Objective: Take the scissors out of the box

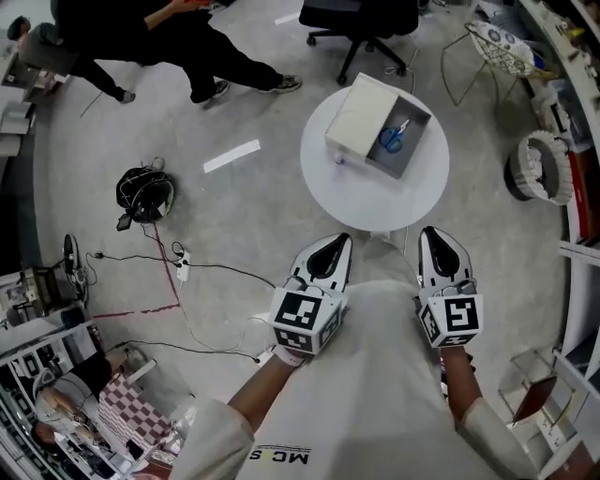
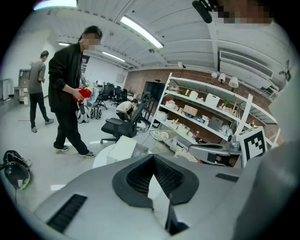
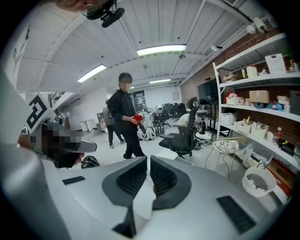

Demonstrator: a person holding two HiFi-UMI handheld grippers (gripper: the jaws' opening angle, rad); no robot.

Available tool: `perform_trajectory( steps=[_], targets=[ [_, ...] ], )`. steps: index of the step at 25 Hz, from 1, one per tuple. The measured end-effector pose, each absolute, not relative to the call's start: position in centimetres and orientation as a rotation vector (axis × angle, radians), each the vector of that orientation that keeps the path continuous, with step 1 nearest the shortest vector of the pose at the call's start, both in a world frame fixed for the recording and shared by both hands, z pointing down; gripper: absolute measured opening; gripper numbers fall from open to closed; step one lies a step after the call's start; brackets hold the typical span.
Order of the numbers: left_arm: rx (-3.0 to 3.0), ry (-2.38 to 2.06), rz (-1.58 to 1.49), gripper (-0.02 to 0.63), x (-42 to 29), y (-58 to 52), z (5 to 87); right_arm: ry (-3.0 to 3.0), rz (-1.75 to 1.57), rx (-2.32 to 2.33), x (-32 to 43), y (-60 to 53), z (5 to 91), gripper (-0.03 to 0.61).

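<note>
A white box [image 1: 361, 117] lies on a small round white table [image 1: 375, 202] with its lid swung open to the left. Blue-handled scissors [image 1: 392, 139] lie inside its grey tray. My left gripper [image 1: 340, 240] and right gripper [image 1: 429, 232] are held close to my body, well short of the table, both pointing toward it. Both are shut with nothing between the jaws. In the left gripper view the box [image 2: 123, 149] shows beyond the left gripper [image 2: 152, 157]. In the right gripper view the right gripper [image 3: 147, 159] points toward a black chair; the scissors are hidden there.
A black office chair [image 1: 361, 23] stands behind the table. A person in black [image 1: 178, 37] walks at the far left. A dark bag [image 1: 145, 192] and cables with a power strip [image 1: 183, 267] lie on the floor to the left. A white basket [image 1: 542, 169] and shelves [image 1: 577, 103] line the right.
</note>
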State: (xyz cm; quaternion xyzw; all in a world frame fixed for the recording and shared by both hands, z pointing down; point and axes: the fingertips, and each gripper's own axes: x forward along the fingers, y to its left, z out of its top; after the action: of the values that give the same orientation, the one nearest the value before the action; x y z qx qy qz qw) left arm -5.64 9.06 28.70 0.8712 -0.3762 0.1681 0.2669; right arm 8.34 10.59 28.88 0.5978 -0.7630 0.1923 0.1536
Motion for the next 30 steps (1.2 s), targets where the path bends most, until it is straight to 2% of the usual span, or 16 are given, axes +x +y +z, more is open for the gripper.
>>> perform_trajectory(
  steps=[8, 30],
  targets=[
    [2.331, -1.124, 0.431, 0.011, 0.3, 3.5, 28.0, -2.304, 0.531, 1.592, 13.1, 3.4, 28.9, 0.080],
    [2.198, -1.135, 0.521, 0.011, 3.6, -0.1, 33.8, -2.242, 0.778, 1.520, 15.6, -4.0, 35.9, 0.083]
  ],
)
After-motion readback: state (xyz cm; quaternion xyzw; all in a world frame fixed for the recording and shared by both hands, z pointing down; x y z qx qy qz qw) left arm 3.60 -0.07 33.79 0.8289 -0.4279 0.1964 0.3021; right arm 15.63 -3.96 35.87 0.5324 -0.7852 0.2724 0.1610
